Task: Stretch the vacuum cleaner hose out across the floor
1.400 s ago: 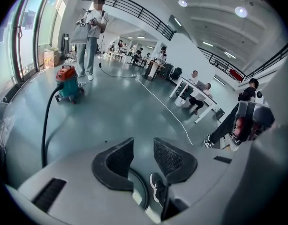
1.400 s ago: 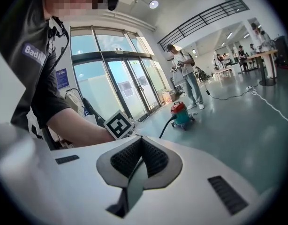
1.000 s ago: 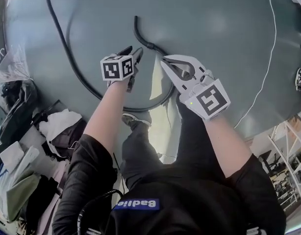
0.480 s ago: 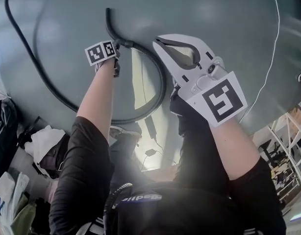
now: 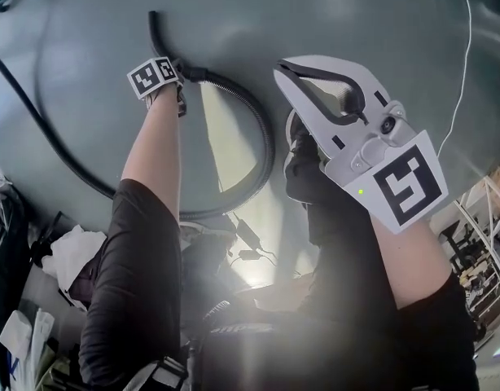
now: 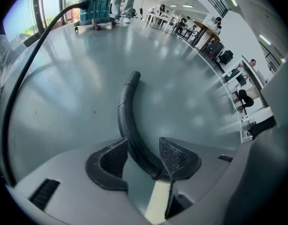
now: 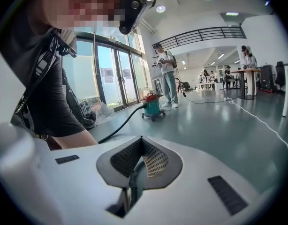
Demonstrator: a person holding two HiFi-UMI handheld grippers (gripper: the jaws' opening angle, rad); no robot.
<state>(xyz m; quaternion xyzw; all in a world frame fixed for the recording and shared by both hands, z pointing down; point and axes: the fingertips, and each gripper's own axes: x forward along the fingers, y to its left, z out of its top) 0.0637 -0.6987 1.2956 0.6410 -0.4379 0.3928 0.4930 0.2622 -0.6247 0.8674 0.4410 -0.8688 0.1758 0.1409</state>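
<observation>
The black vacuum hose (image 5: pixel 265 137) curls in a loop on the grey floor, and its rigid end (image 5: pixel 156 31) points away from me. My left gripper (image 5: pixel 173 84) reaches down at that end. In the left gripper view the hose end (image 6: pixel 127 121) runs between the jaws of the left gripper (image 6: pixel 144 156), which are opening; it lies by the right pad (image 6: pixel 174 156), clear of the left one. The red and teal vacuum cleaner (image 6: pixel 94 6) stands far off. My right gripper (image 5: pixel 284 66) is raised, shut and empty, as the right gripper view (image 7: pixel 141 156) confirms.
A thin white cable (image 5: pixel 455 112) trails over the floor at the right. Bags and clutter (image 5: pixel 67 247) lie at the lower left, and a metal rack (image 5: pixel 490 218) stands at the right edge. People (image 7: pixel 167 76) stand near the vacuum cleaner (image 7: pixel 152 106), with tables behind.
My left gripper has travelled up and left with the hose end, pulling the loop wider. The right gripper has risen toward the camera and stayed shut.
</observation>
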